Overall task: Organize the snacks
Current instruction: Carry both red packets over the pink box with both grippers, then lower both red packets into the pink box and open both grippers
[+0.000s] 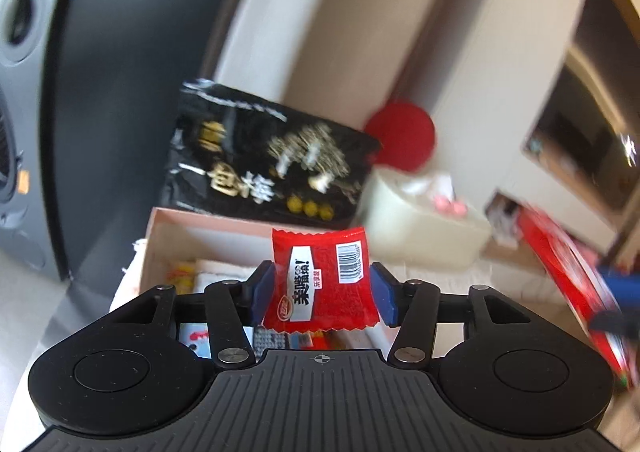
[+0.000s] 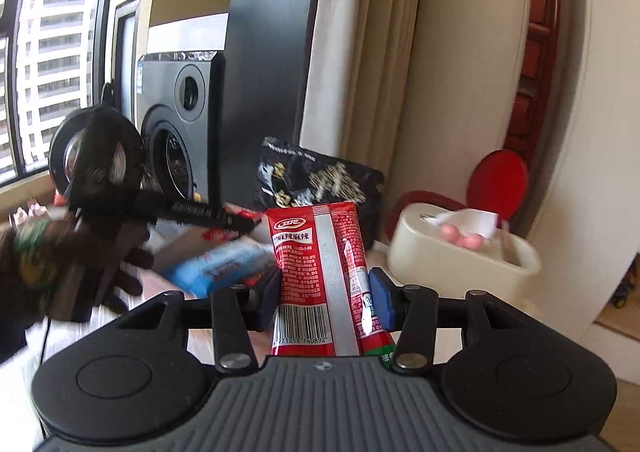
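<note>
My left gripper [image 1: 322, 288] is shut on a small red snack packet [image 1: 320, 280] with a barcode, held above a pink open box [image 1: 168, 228] that has several snacks in it. A large black snack bag [image 1: 264, 164] stands behind the box. My right gripper [image 2: 324, 298] is shut on a long red snack packet [image 2: 320, 284], held upright in the air. The right wrist view also shows the black bag [image 2: 320, 176], a blue packet [image 2: 224, 264] lying low and the left gripper [image 2: 96, 172] in a gloved hand at left.
A cream tissue box [image 1: 424, 220] [image 2: 460, 248] stands right of the black bag, with a round red lid [image 1: 400, 140] [image 2: 498, 180] behind it. A grey washing machine [image 2: 180, 124] is at the left. A red flat pack [image 1: 568, 276] is at right.
</note>
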### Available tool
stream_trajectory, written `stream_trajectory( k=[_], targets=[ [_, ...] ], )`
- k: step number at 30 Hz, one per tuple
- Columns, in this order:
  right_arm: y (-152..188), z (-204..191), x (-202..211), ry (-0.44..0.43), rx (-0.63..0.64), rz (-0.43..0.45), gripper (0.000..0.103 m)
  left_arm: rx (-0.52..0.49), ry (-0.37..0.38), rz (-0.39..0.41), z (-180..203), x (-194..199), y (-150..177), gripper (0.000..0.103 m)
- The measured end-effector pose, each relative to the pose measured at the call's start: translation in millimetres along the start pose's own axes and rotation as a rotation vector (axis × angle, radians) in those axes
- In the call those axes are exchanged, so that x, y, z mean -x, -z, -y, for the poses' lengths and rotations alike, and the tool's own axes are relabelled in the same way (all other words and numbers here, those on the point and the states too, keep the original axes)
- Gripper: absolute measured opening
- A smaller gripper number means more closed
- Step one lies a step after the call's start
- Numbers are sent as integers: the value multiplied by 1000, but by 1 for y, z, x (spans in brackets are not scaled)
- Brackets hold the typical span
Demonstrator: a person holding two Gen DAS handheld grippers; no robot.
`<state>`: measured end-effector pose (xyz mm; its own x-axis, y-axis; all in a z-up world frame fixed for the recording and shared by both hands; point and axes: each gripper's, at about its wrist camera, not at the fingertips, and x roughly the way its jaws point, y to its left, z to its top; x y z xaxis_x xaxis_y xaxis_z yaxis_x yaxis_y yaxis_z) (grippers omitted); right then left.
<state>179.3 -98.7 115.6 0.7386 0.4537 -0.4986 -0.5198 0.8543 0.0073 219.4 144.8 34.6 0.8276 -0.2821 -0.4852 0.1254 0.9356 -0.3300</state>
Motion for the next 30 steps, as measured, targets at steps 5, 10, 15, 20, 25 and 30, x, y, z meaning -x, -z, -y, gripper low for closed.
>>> stream_trajectory(
  k=[5, 10, 15, 20, 25, 30],
  targets=[
    [-34, -2, -64, -92, -168, -83, 47, -200, -133, -229, 7, -34, 12, 65],
    [-44, -12, -118, -131, -227, -158, 47, -131, -147, -157, -23, -33, 13, 64],
    [-40, -15, -139, -78, -216, -175, 47, -69, -17, -1, -43, -6, 16, 63],
    [-33, -9, -159, -95, -249, -210, 47, 137, 67, 82, -69, -6, 13, 63],
    [-19, -9, -188, -168, -315, -257, 49, 130, 66, 92, -65, 7, 10, 63],
    [-7, 10, -192, -259, -435, -248, 61, 108, 65, 77, -56, 13, 10, 63]
  ],
)
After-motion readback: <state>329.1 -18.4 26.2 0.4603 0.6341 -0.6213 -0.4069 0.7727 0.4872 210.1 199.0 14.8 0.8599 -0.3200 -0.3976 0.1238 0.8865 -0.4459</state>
